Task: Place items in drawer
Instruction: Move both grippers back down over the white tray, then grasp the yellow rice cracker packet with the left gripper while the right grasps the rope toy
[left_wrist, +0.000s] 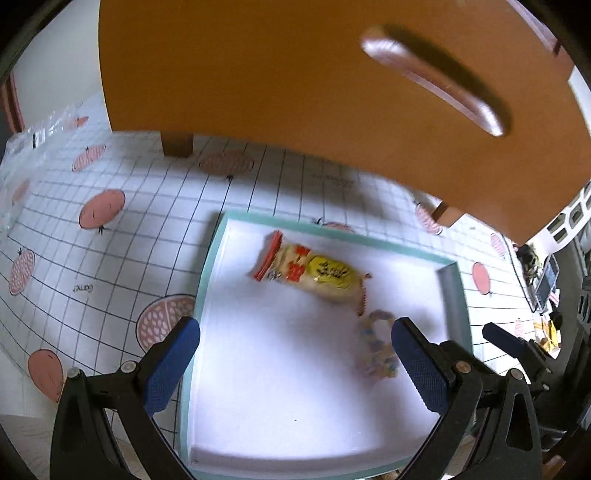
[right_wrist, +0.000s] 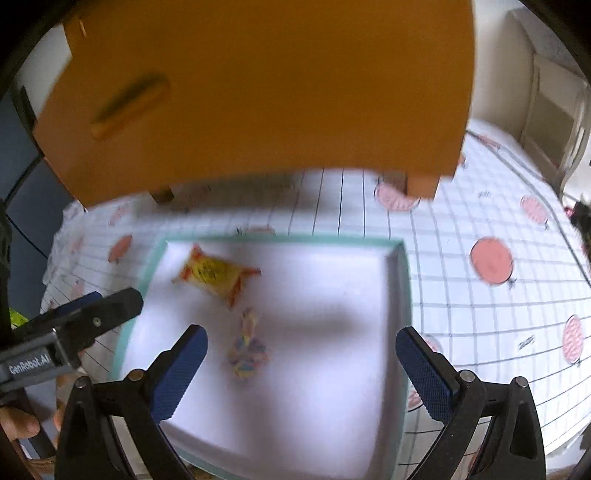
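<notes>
Both the left gripper and right gripper hang spread and empty above the white tray. The snack packet lies ahead of them; the pastel candy bag sits between the right gripper's fingers.

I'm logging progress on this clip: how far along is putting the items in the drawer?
Done: the yellow-and-red snack packet and the small pastel candy bag lie inside the white, teal-rimmed drawer tray. In hand: nothing; the left hand-held gripper and right hand-held gripper are both open and empty above it. Left: probably returning the tray to the orange wooden cabinet; no other loose items are visible.
</notes>
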